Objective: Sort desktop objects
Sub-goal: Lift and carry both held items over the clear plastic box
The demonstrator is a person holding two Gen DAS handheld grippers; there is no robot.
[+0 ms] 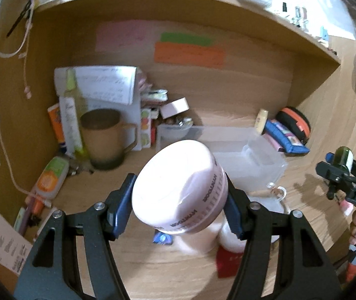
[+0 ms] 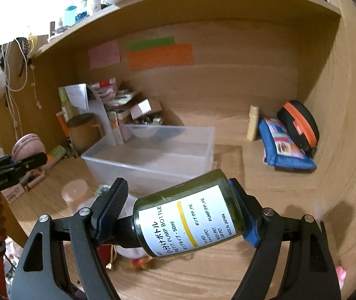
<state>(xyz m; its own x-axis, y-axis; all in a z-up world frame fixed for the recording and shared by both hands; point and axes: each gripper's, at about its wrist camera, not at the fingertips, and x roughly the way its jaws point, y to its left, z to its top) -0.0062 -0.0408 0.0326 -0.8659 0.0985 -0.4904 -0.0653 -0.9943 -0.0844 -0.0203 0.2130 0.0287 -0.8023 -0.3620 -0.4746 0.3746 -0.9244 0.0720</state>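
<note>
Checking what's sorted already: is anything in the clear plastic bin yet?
No, the clear bin looks empty; the green bottle sits in the right tongs.

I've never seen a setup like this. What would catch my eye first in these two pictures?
Probably the two held things: the left gripper clamps a pale pink jar, and the right gripper grips a dark green pump bottle lying sideways, white label up. Behind both, on the wooden desk, sits a clear plastic bin, with orange, green and pink sticky notes on the back panel above.

Green bottle (image 2: 190, 210) label: "PETIT PUMP BOTTLE 50ml", "MADE IN JAPAN"; right tongs (image 1: 338, 172) perhaps "DAS".
</note>
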